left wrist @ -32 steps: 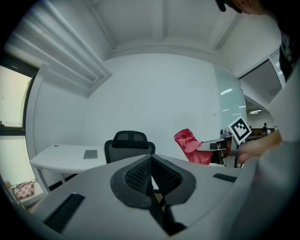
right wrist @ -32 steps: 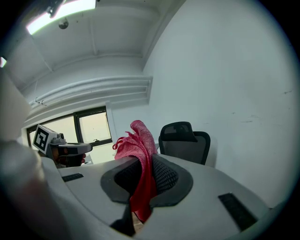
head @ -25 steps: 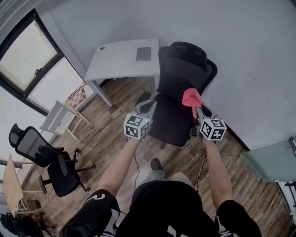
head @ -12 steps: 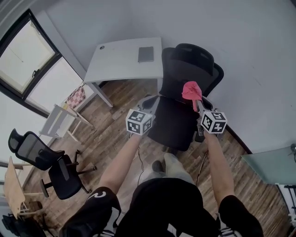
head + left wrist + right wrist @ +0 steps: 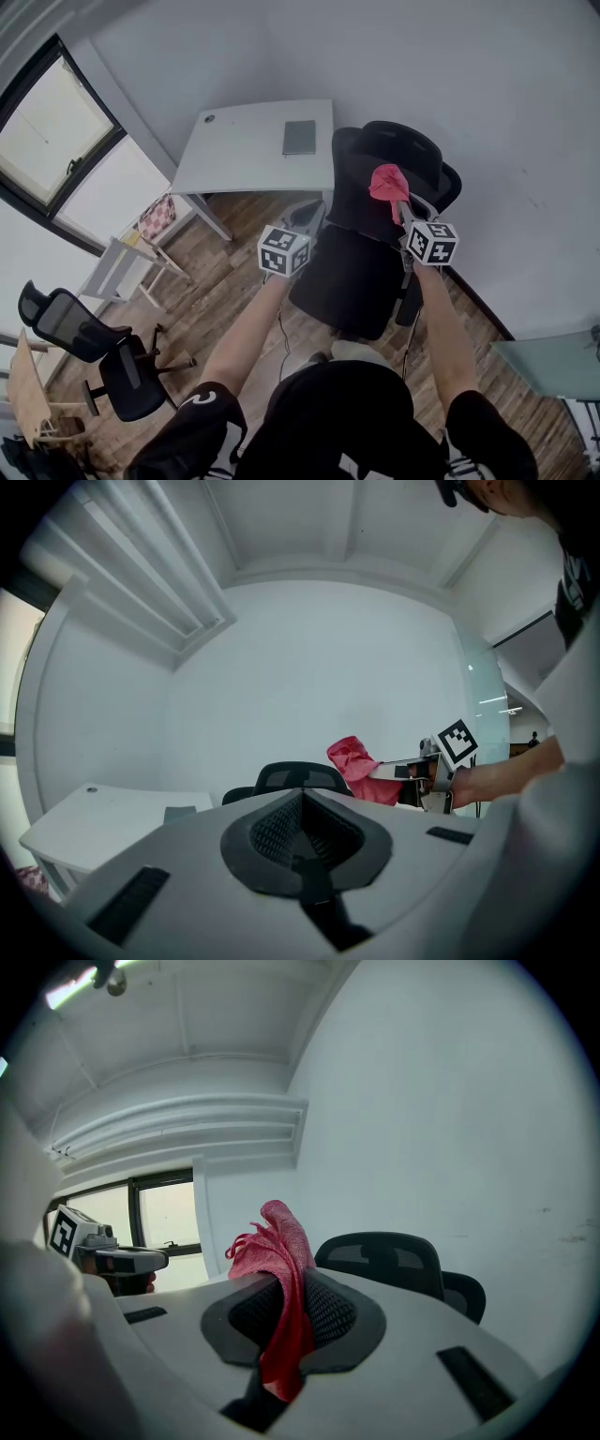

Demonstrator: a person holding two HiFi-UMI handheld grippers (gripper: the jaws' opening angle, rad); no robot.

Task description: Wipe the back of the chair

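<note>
- Wood floor (image 5: pixel 211 295) & grey wall (image 5: pixel 487 75) are seen from above; window (image 5: pixel 56 141) at upper left.
- White desk (image 5: pixel 239 145) is set against the wall, just left of the chair.
- Black office chair (image 5: pixel 349 274) is stood betw. desk & wall, seat facing the person, backrest w/ headrest toward the wall. Its headrest is also seen in the left gripper view (image 5: pixel 291 777) & the right gripper view (image 5: pixel 382 1255).
- A 2nd black chair (image 5: pixel 94 337) is seen at lower left, well apart.
- Left gripper (image 5: pixel 312 212) is held over the chair's left armrest side; jaws are pressed together w/ nothing betw. them (image 5: pixel 304 797).
- Right gripper (image 5: pixel 397 199) is held up in front of the upper backrest; jaws are clamped on the cloth (image 5: pixel 286 1302).
- Red cloth (image 5: pixel 387 182) is bunched above the right jaw tips, w/ a tail hung down betw. the jaws (image 5: pixel 281 1269). It is seen near the headrest; contact w/ the chair back can't be made out. It is also seen in the left gripper view (image 5: pixel 356 766).
- A flat grey item (image 5: pixel 300 137) is laid on the desk near the chair.
</note>
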